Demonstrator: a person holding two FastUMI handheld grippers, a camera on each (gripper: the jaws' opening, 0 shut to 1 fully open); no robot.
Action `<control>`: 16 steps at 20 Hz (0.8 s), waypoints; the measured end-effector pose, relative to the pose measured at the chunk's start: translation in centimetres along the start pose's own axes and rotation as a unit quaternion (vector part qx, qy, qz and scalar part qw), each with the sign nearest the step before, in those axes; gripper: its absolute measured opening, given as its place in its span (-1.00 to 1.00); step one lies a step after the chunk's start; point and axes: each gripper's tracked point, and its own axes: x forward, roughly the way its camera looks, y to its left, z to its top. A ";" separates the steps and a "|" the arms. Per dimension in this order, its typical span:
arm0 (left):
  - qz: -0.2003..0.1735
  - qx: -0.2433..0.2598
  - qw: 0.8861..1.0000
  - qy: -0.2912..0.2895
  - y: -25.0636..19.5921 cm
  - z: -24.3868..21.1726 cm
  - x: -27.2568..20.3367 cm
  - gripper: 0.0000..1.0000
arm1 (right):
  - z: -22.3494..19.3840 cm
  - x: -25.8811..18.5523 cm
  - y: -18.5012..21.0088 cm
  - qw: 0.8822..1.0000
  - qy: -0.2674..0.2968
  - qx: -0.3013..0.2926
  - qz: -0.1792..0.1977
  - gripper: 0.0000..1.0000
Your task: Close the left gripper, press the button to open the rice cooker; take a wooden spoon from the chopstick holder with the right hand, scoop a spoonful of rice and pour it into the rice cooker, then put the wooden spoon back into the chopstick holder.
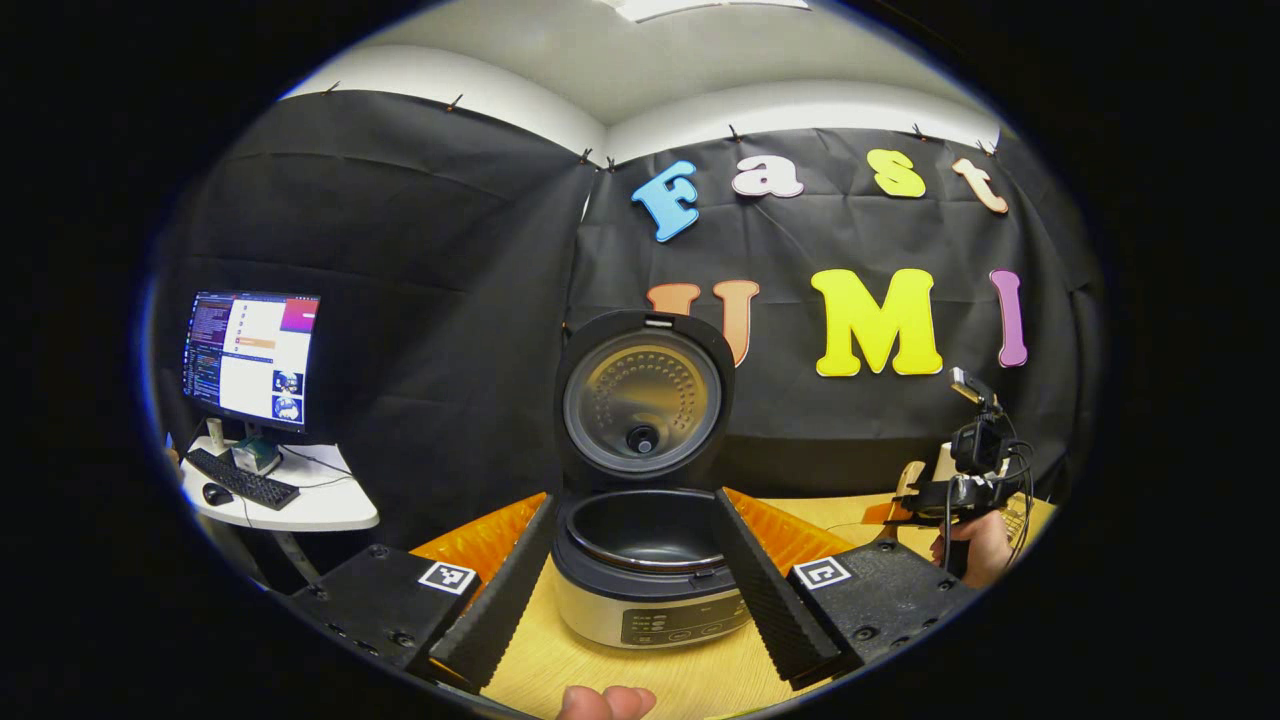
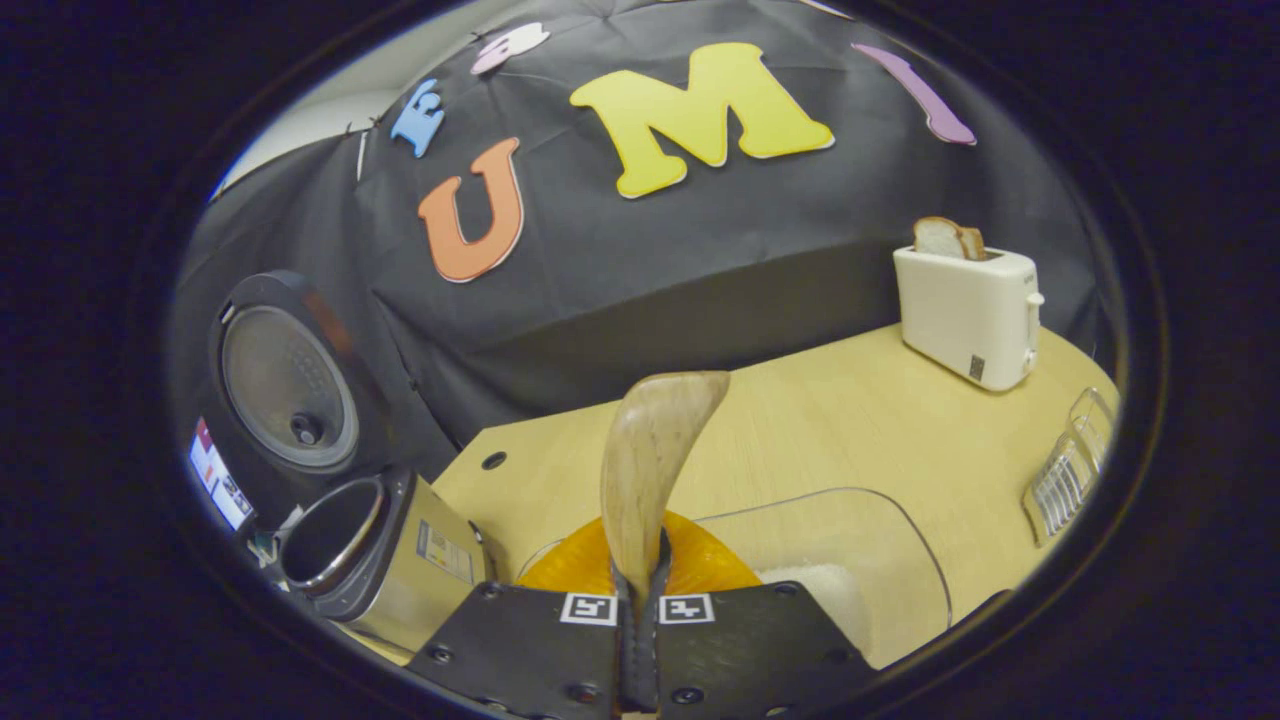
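1. Rice cooker (image 1: 650, 570) sits on table (image 1: 690, 675), lid up, pot looks empty.
2. Left gripper (image 1: 640, 585) spread wide, straddling cooker.
3. Right gripper (image 2: 638, 600) clamped on wooden spoon (image 2: 655, 460), bowl up, above rice container (image 2: 850, 560).

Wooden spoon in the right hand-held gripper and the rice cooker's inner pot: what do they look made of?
The wooden spoon looks like pale, unvarnished wood: matte, with grain streaks along the bowl. The inner pot looks like metal with a dark, smooth, probably non-stick coating; its rim gives a soft sheen. The rice cooker's body seems brushed steel below a dark plastic collar.
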 end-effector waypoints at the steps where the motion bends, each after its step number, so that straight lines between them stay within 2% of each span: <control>1: -0.001 0.000 1.000 -0.001 -0.1 0.1 0.0 0.98 | 0.0 0.0 0.0 1.000 0.001 0.024 0.008 -0.99; 3: -0.001 0.005 1.000 -0.003 -0.1 0.2 -0.1 0.98 | 0.1 0.0 -0.2 0.997 0.006 0.069 0.021 -0.99; 8: -0.005 0.003 1.000 -0.007 -0.5 0.6 -0.4 0.98 | 1.5 -0.9 -0.9 0.991 -0.006 0.127 0.045 -0.99; 14: -0.004 0.004 1.000 -0.005 -0.4 0.4 -0.3 0.98 | 5.1 -2.8 -3.7 0.976 -0.050 0.201 0.069 -1.00; 16: -0.001 0.006 1.000 -0.004 -0.1 0.4 -0.3 0.98 | 6.2 -3.5 -4.4 0.966 -0.055 0.239 0.086 -0.95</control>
